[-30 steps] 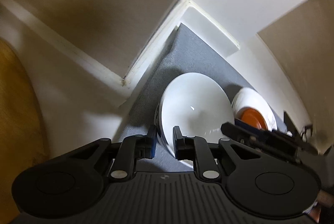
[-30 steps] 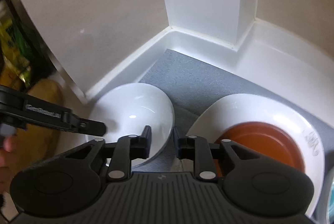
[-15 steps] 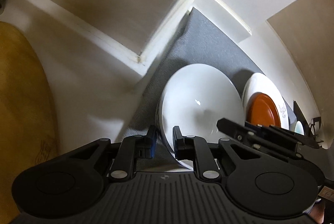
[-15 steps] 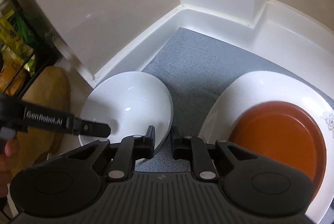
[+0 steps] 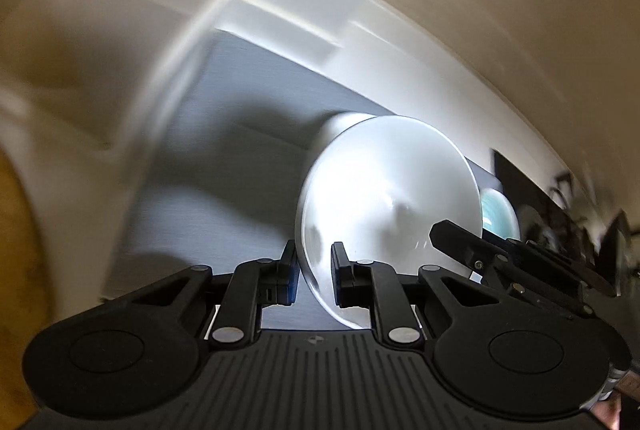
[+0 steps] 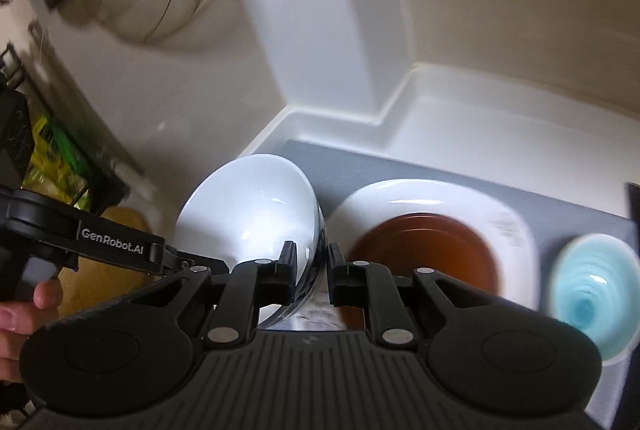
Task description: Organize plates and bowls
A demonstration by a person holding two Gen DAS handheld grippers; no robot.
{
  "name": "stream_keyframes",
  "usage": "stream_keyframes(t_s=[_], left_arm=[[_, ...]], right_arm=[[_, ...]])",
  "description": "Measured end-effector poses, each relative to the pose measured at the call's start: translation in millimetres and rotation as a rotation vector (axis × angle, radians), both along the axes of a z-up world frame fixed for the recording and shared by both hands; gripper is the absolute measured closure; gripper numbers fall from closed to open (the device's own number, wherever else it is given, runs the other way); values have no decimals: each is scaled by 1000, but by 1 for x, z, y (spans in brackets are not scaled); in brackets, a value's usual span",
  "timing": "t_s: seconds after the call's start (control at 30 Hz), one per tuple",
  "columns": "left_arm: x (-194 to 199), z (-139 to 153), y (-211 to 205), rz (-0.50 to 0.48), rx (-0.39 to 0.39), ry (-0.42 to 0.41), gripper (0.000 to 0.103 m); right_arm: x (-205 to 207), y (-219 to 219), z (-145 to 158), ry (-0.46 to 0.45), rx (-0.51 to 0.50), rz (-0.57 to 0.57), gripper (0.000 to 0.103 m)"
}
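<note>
The white bowl [image 6: 256, 213] hangs tilted just left of the square plate [image 6: 508, 226], rim pinched by both left gripper [image 5: 314, 272] and right gripper [image 6: 312, 268], stacking apparently unfinished, blue bowl [image 6: 592, 286] waiting beyond.

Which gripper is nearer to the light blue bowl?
The right gripper. It grips the white bowl's right rim, on the side facing the light blue bowl. The left gripper holds the opposite rim, farther away.

Heavy motion blur, fisheye-warped edges
</note>
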State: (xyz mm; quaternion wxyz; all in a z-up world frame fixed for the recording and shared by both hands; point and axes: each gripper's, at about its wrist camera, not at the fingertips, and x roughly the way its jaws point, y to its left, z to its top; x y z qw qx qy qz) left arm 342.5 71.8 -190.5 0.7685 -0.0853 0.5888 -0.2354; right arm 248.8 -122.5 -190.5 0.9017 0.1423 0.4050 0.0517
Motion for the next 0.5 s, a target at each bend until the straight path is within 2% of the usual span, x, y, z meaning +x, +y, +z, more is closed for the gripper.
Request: stream_keyframes(t_s=[0.2,0.3,0.43,0.5], left_arm=[[1,8,-70,-152,-82,22,86],[-4,9,-113,-244,-51,-6,86],[-3,-4,-168,-321,-31,20,86],[-1,-15,-189,-344,-35,44,86]], right_arm=[[-41,-56,20,-29,-46,-158,86],[-62,-83,17,-40,-45,-243,86],[-82,-122,1,-30,13,-386,86],[-88,-137,-5,-32,2,-421,87]])
